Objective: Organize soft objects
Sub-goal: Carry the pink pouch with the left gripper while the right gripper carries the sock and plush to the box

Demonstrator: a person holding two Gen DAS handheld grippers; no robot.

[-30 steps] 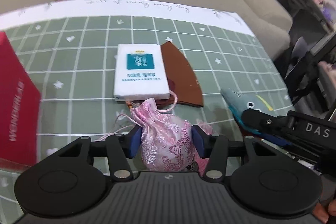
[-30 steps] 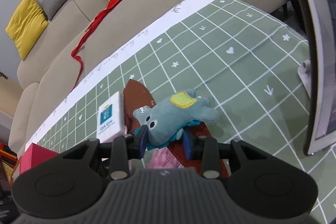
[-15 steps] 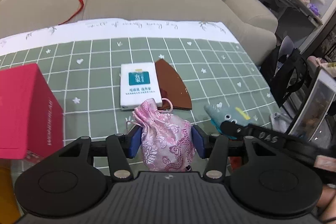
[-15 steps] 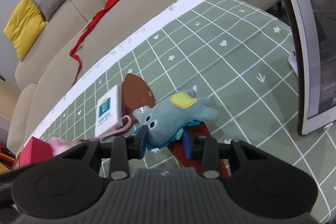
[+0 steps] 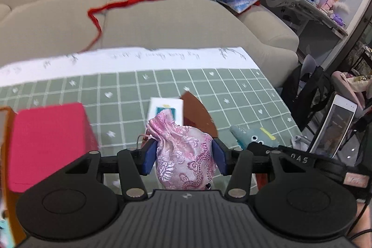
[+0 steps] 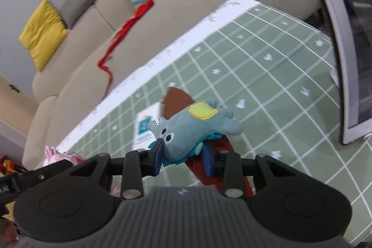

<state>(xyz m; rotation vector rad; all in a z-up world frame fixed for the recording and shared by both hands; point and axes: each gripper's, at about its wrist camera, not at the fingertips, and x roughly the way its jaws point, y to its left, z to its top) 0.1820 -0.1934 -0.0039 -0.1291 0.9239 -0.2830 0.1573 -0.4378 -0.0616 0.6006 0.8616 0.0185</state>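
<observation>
My left gripper [image 5: 183, 158] is shut on a pink brocade drawstring pouch [image 5: 183, 152], held well above the green checked tablecloth [image 5: 232, 94]. My right gripper [image 6: 183, 157] is shut on a teal plush elephant [image 6: 193, 127] with a yellow ear patch, also lifted off the cloth. The elephant [image 5: 253, 137] and the right gripper's black body show at the right of the left wrist view. The pouch [image 6: 58, 155] peeks in at the left of the right wrist view. A white tissue pack [image 5: 166, 106] and a brown leather piece [image 5: 197, 113] lie on the cloth below.
A red box [image 5: 46, 143] stands at the left of the table. A white tablet [image 6: 344, 38] stands upright at the right. A dark red ribbed item [image 6: 216, 171] lies under the right gripper. Behind the table is a beige sofa [image 5: 162, 22] with cushions and a red ribbon [image 5: 130, 0].
Both grippers have risen with their loads; the table objects look smaller and farther. The left gripper climbed more, bringing the red box and the sofa further into view.
</observation>
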